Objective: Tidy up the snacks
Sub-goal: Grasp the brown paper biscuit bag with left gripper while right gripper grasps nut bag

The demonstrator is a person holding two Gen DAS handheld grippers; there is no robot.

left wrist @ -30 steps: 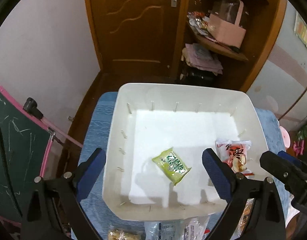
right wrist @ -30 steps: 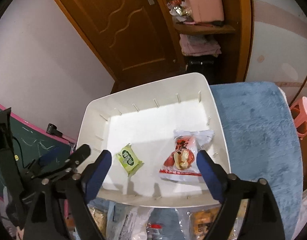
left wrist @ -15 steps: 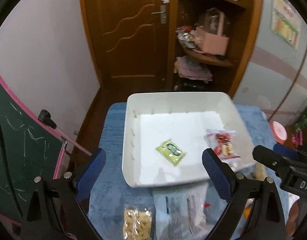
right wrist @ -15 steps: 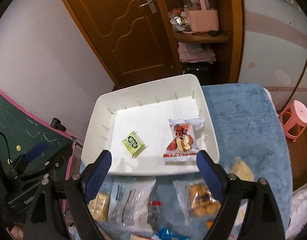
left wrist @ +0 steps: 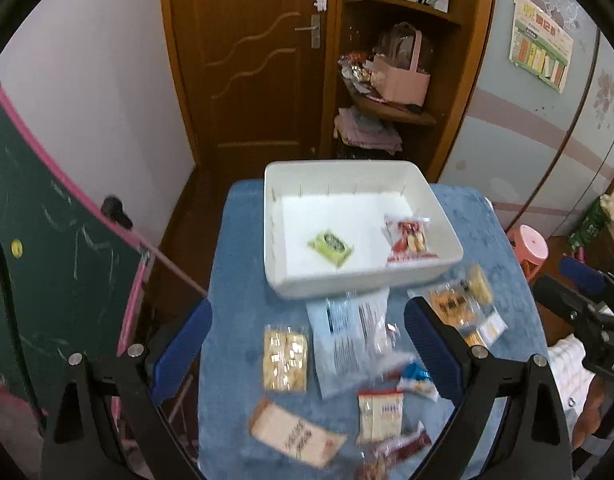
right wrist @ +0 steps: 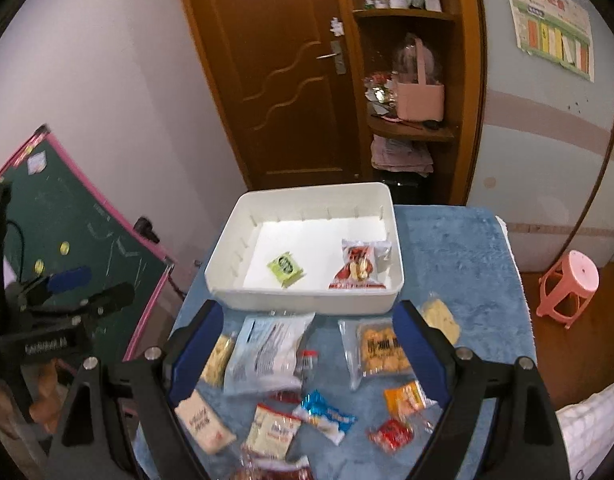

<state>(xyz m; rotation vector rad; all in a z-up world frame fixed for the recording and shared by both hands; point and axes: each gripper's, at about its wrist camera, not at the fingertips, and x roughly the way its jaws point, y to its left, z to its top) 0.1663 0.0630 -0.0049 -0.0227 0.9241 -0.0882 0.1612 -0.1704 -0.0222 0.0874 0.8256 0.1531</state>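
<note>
A white bin (left wrist: 283,280) (right wrist: 307,304) stands on the blue cloth. In it lie a green packet (left wrist: 331,245) (right wrist: 285,267) and a red packet (left wrist: 409,238) (right wrist: 357,266). Several snack packets lie on the cloth in front of the bin: a large pale packet (left wrist: 347,332) (right wrist: 267,350), a cracker packet (left wrist: 285,354), an orange biscuit packet (right wrist: 381,350) and a blue wrapper (right wrist: 325,412). My left gripper (left wrist: 307,346) is open and empty above these packets. My right gripper (right wrist: 307,350) is open and empty above them too.
The table's blue cloth (right wrist: 459,256) extends right of the bin. A green chalkboard (left wrist: 47,264) leans at the left. A pink stool (right wrist: 569,286) stands on the floor at the right. A wooden door (left wrist: 251,60) and shelves (left wrist: 395,100) are behind.
Both grippers have pulled back and up from the bin. The loose packets in front of the bin have come into view. Both stay open and empty.
</note>
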